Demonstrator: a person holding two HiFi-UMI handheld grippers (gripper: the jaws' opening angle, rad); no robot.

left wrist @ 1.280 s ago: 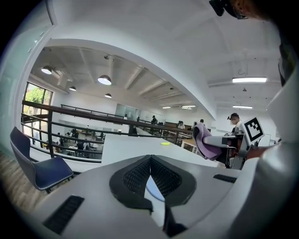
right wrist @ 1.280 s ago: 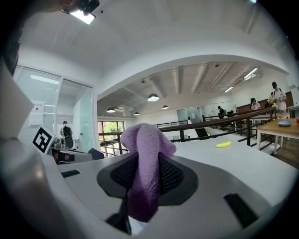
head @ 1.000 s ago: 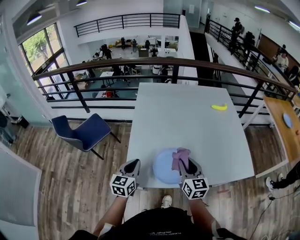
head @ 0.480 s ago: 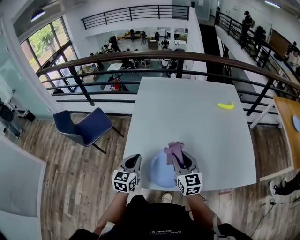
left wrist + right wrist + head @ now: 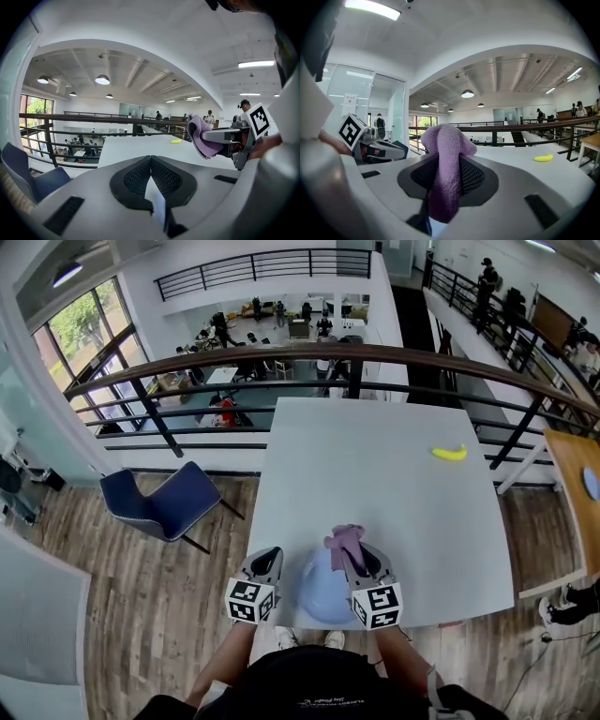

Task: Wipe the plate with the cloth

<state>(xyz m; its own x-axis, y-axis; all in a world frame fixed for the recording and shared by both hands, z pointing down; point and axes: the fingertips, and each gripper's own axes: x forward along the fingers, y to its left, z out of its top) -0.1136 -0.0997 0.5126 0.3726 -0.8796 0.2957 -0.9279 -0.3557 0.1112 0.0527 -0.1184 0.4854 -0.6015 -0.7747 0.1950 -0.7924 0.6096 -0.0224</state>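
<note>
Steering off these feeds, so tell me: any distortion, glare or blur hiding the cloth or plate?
Head view: heavy fisheye bows the railing; light even; plate and cloth sharp. Right gripper view: cloth crisp between the jaws, corners vignetted black. Left gripper view: same vignette, no glare on the table.

Cloth (image 5: pixel 345 542) is seen as fuzzy, matt purple fabric. Plate (image 5: pixel 319 592) appears smooth, pale-blue, prob. plastic. Surface (image 5: pixel 375 474) is finished smooth, matt, light grey. Floor (image 5: pixel 159 606) is laid w/ grained wood planks.
</note>
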